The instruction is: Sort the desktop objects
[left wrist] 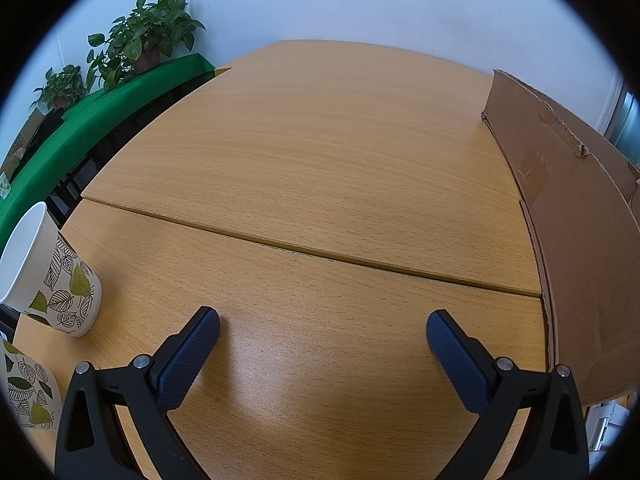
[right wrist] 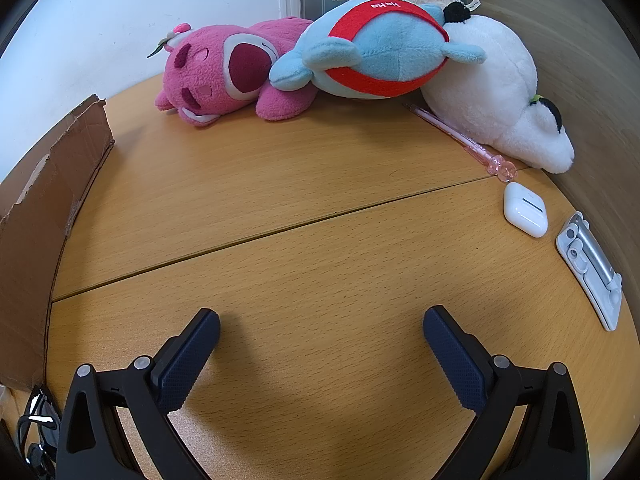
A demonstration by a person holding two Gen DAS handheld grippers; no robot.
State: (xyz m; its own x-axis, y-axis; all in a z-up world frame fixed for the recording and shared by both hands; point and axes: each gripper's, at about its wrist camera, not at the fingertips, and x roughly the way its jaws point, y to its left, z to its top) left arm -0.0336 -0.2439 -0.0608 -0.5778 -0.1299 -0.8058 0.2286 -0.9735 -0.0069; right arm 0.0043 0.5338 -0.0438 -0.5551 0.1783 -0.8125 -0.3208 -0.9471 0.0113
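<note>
With the cardboard box (left wrist: pixel 576 216) taken as the landmark, the leaf-printed paper cup (left wrist: pixel 52 280) is seen well to its left, upright at the tabletop's (left wrist: pixel 312 168) edge, left of the left tool (left wrist: pixel 322 326). The left tool is held released, jaws spread wide over bare wood, nothing gripped. To the right of the box, in the right wrist view, the right tool (right wrist: pixel 321 323) is likewise spread and empty, levelled low over the tabletop. Beyond it, right of the box, a pink plush (right wrist: pixel 228 72), a blue and red plush (right wrist: pixel 380 56) and a white plush (right wrist: pixel 496 96) are piled. The pink pen (right wrist: pixel 460 136) lies ahead-right of the right tool, its long axis running away and leftward; the white earbud case (right wrist: pixel 525 209) and a grey-white holder (right wrist: pixel 592 268) sit nearer, further right. The right hand is judged nearer these; a rightward swing would be required.
</note>
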